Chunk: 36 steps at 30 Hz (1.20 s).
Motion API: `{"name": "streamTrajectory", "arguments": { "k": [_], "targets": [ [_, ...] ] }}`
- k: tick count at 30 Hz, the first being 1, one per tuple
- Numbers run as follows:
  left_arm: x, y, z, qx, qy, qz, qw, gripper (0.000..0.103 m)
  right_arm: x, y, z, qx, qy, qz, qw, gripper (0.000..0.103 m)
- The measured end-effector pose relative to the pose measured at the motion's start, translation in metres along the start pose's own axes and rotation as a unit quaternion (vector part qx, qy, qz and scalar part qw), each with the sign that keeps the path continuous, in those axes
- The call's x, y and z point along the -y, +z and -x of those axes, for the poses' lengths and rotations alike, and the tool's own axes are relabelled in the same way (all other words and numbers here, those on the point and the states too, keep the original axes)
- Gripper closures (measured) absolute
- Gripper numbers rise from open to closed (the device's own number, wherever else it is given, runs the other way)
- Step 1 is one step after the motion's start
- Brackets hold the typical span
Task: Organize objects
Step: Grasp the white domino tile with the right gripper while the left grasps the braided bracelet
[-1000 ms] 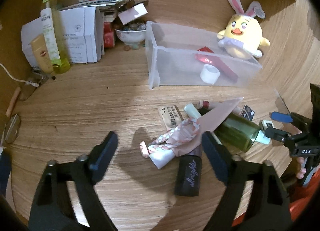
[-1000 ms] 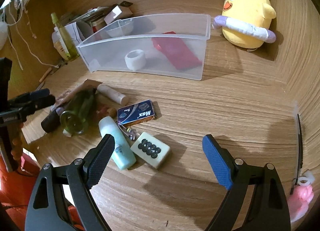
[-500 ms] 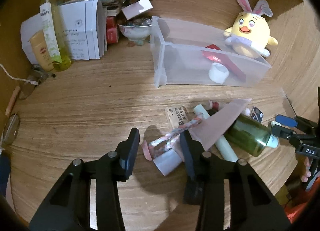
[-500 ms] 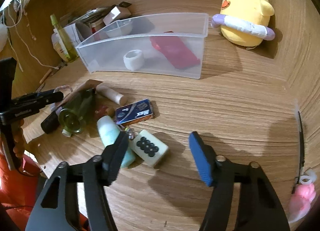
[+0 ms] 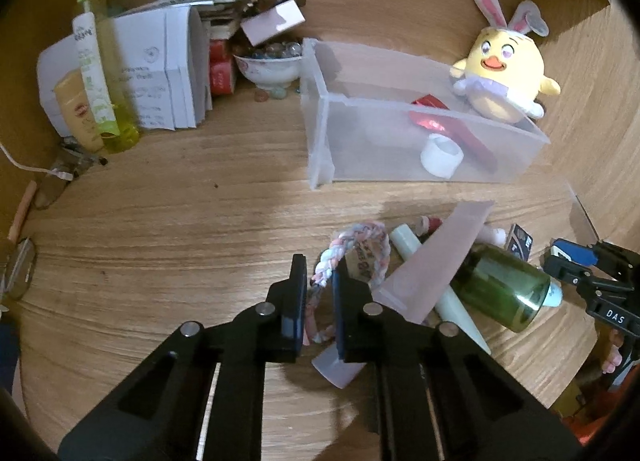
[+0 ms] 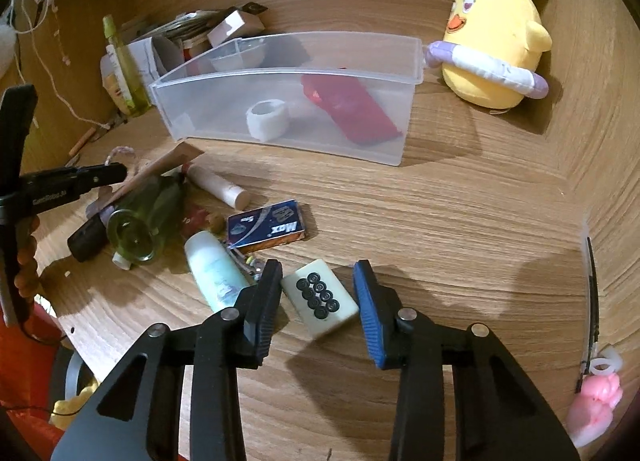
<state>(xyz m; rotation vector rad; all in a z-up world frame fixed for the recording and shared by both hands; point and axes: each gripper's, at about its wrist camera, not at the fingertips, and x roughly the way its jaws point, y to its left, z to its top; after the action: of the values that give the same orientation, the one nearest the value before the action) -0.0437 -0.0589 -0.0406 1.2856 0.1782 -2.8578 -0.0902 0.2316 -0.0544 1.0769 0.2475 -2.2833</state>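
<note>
Left gripper [image 5: 319, 303] is pinching a braided pastel cord [image 5: 352, 249] between nearly closed jaws; the cord is arching up off the wooden table [image 5: 160, 229] and looping back toward a pile of clutter. A pink card [image 5: 436, 257] is lying tilted across that pile, its lower corner just beside the right finger. A pale tube [image 5: 448, 303] is poking out from under the card, and a green glass bottle [image 5: 504, 291] is lying on its side to the right, touching the pile.

Right gripper [image 6: 317, 297] is sitting spread apart, not gripping, with a white tile bearing black dots [image 6: 320, 297] lying on the table between its fingers. Whether the left finger is touching the tile cannot be told. A pale teal bottle [image 6: 214, 271] is lying just left of the tile, and a blue box marked Max [image 6: 266, 227] is resting just beyond it. The same green bottle [image 6: 148, 217] is showing at left, base toward the camera.

A clear plastic bin [image 6: 404, 117] is standing farther back on the table, holding a white ring-shaped roll [image 6: 267, 121] and a red flat packet [image 6: 354, 115], the two near each other. A yellow plush chick with rabbit ears [image 6: 492, 45] is sitting just beside the bin's far right end. A tall yellow-green spray bottle [image 5: 98, 65] is standing upright at far left, against a stack of white paper boxes [image 5: 168, 65].
</note>
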Motion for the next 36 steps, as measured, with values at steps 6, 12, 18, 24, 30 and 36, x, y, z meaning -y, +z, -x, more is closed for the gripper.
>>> {"name": "streamTrajectory", "arguments": {
  "k": [6, 12, 18, 24, 30, 36],
  "targets": [
    [-0.007, 0.005, 0.014, 0.025, 0.004, 0.013, 0.9996, 0.095, 0.009, 0.005, 0.004, 0.011, 0.001, -0.018, 1.000, 0.069],
    [-0.009, 0.015, 0.031, 0.051, -0.001, 0.021, 0.9985, 0.096, 0.014, 0.017, 0.016, 0.037, -0.005, -0.023, 0.999, 0.069],
    [-0.002, 0.028, 0.046, 0.078, -0.010, 0.018, 0.9968, 0.096, 0.012, 0.031, 0.026, 0.062, -0.009, -0.017, 0.998, 0.069],
    [-0.002, 0.034, 0.048, 0.080, -0.007, 0.013, 0.9967, 0.096, 0.010, 0.044, 0.029, 0.079, -0.005, -0.014, 0.997, 0.069],
    [-0.013, 0.019, 0.025, 0.014, -0.022, 0.016, 0.9995, 0.090, 0.014, 0.049, 0.024, 0.076, 0.009, -0.020, 0.997, 0.069],
    [-0.015, 0.003, 0.001, -0.044, -0.026, 0.007, 0.9987, 0.063, 0.017, 0.048, 0.017, 0.065, 0.019, -0.026, 0.997, 0.069]
  ]
}}
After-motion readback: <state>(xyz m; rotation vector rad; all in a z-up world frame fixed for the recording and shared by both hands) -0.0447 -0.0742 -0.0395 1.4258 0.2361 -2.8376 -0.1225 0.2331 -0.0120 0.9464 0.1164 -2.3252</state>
